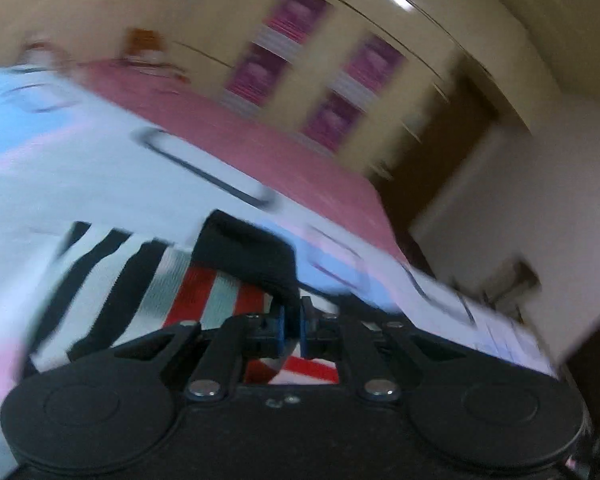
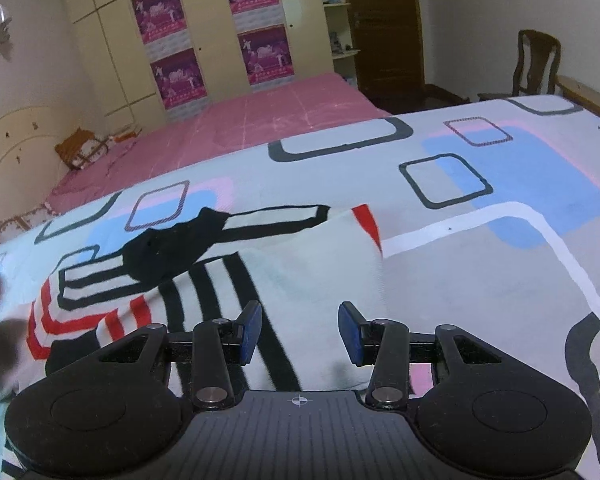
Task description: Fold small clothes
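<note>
Claws at the striped garment on the bed

My left claw (image 1: 293, 322) is clamped on the black cuff (image 1: 252, 252) of the striped garment (image 2: 220, 280), lifting it; my right claw (image 2: 299, 334) hangs spread and empty above the cloth, which lies rumpled on the patterned bedspread (image 2: 500, 240). Soft, light knit, I judge: limp, best pinched at edges or cuffs.
</note>
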`<state>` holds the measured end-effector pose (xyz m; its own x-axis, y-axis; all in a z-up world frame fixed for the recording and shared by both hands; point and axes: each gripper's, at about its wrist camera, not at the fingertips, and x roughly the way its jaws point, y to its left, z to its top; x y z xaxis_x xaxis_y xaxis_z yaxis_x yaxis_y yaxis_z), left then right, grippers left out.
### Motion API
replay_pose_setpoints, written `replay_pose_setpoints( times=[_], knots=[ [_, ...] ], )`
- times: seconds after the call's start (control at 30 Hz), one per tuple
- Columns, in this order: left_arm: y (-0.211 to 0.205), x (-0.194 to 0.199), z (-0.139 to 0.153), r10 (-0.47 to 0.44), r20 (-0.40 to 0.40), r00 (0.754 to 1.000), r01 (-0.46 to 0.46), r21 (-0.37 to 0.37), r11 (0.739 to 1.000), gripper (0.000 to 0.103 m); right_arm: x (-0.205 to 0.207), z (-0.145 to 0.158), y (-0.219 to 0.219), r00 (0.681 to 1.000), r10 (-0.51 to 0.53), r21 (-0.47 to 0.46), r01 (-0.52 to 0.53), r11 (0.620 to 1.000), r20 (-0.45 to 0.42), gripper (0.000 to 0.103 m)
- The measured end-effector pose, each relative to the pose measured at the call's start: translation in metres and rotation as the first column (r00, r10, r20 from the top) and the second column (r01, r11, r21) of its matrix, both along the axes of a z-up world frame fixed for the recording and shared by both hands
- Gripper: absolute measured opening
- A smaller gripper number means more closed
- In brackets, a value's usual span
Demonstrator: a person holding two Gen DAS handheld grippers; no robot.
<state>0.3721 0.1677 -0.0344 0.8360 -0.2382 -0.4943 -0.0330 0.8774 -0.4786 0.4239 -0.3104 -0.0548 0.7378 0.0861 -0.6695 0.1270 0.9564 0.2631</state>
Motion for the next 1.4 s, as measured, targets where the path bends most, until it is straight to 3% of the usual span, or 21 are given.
replay_pose_setpoints(
  times=[0.1,0.23,0.47,0.57,0.6,0.63,0.67,0.7,0.73,0.8,0.93,1.03,1.07,1.17,1.23,1.27,1.3,1.4],
  knots=[
    [-0.067,0.018,-0.003,-0.126,-0.036,0.991,0.128,0.079,0.989,0.006,-0.002,-0.001,-0.015,1.000,-0.004,0.024,0.003,1.000,0.005,0.044],
    [-0.146,0.038,-0.016,-0.253,-0.098,0.963,0.266,0.167,0.949,0.006,-0.008,-0.003,-0.038,1.000,-0.015,0.055,0.015,0.998,0.007,0.044],
    [-0.224,0.048,-0.055,-0.351,-0.214,0.911,0.400,0.264,0.878,0.009,-0.021,-0.013,-0.079,0.999,-0.037,0.123,0.038,0.992,-0.010,0.044],
    [-0.239,0.041,-0.065,-0.412,-0.206,0.888,0.457,0.279,0.845,0.040,-0.025,-0.014,-0.086,0.999,-0.031,0.141,0.032,0.990,-0.009,0.044],
    [-0.242,0.036,-0.064,-0.443,-0.192,0.876,0.482,0.280,0.830,0.058,-0.025,-0.015,-0.086,1.000,-0.027,0.148,0.028,0.989,-0.008,0.044],
    [-0.243,0.031,-0.061,-0.470,-0.180,0.864,0.503,0.273,0.820,0.068,-0.025,-0.015,-0.085,1.000,-0.021,0.158,0.022,0.987,-0.007,0.045],
    [-0.242,0.027,-0.059,-0.491,-0.162,0.856,0.517,0.262,0.815,0.068,-0.024,-0.016,-0.084,1.000,-0.015,0.164,0.016,0.986,-0.006,0.054],
    [-0.237,0.021,-0.055,-0.502,-0.139,0.853,0.521,0.249,0.816,0.067,-0.022,-0.016,-0.080,1.000,-0.007,0.168,0.007,0.986,0.001,0.067],
    [-0.227,0.014,-0.050,-0.498,-0.114,0.860,0.510,0.245,0.824,0.067,-0.021,-0.015,-0.075,1.000,0.004,0.171,-0.006,0.985,0.012,0.068],
    [-0.203,0.003,-0.040,-0.452,-0.089,0.888,0.459,0.254,0.852,0.062,-0.014,-0.015,-0.062,0.999,0.046,0.183,-0.049,0.982,0.019,0.068],
    [-0.122,-0.019,-0.029,-0.254,-0.060,0.965,0.260,0.289,0.921,0.054,0.005,-0.025,-0.033,0.993,0.115,0.179,-0.116,0.977,0.017,0.068],
    [-0.068,-0.025,-0.032,-0.121,-0.085,0.989,0.140,0.275,0.951,0.051,0.025,-0.040,-0.021,0.991,0.129,0.197,-0.123,0.973,-0.019,0.068],
    [-0.056,-0.025,-0.035,-0.096,-0.098,0.991,0.119,0.268,0.956,0.050,0.032,-0.046,-0.018,0.991,0.134,0.207,-0.124,0.970,-0.031,0.065],
    [-0.032,-0.019,-0.044,-0.035,-0.122,0.992,0.064,0.242,0.968,0.048,0.052,-0.061,-0.009,0.984,0.158,0.238,-0.134,0.962,-0.085,0.041],
    [-0.023,-0.013,-0.051,-0.031,-0.140,0.990,0.063,0.224,0.972,0.048,0.057,-0.062,-0.002,0.981,0.176,0.231,-0.152,0.961,-0.087,0.040],
    [-0.023,-0.010,-0.052,-0.033,-0.147,0.989,0.066,0.226,0.972,0.048,0.058,-0.061,0.002,0.979,0.185,0.218,-0.163,0.962,-0.088,0.030],
    [-0.024,-0.009,-0.053,-0.032,-0.148,0.988,0.067,0.234,0.970,0.048,0.059,-0.061,0.008,0.975,0.202,0.206,-0.179,0.962,-0.095,0.013],
    [-0.027,-0.011,-0.053,-0.045,-0.149,0.988,0.085,0.270,0.959,0.048,0.052,-0.054,0.019,0.970,0.225,0.156,-0.210,0.965,-0.087,0.007]
  ],
)
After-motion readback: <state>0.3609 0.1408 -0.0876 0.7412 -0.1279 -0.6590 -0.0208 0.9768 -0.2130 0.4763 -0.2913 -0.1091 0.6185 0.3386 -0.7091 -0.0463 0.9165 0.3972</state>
